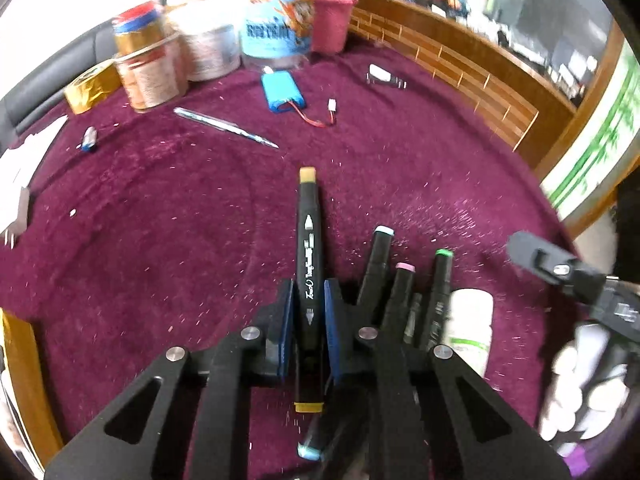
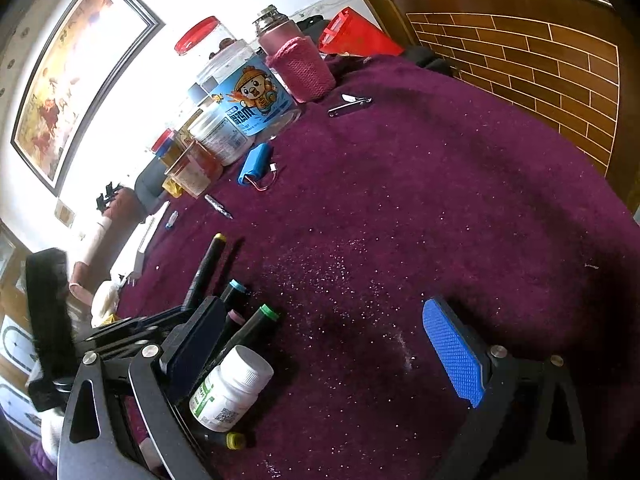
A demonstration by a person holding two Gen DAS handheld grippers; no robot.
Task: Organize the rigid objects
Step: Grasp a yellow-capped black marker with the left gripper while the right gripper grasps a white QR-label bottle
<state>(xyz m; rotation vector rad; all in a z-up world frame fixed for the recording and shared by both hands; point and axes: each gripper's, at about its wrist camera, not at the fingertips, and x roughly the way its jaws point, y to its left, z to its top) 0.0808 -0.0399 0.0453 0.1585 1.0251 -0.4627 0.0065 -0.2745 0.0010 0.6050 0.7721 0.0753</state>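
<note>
My left gripper is shut on a black marker with ochre caps, held lengthwise just above the purple cloth. To its right lie black markers with light-blue, pink and green caps, beside a white pill bottle. In the right wrist view my right gripper is open and empty over the cloth. The pill bottle lies by its left finger, with the green-capped marker and the held marker behind.
At the back stand jars, a pink-sleeved flask and tape rolls. A blue battery pack, a pen, a lighter and nail clippers lie on the cloth. A wooden wall borders the right.
</note>
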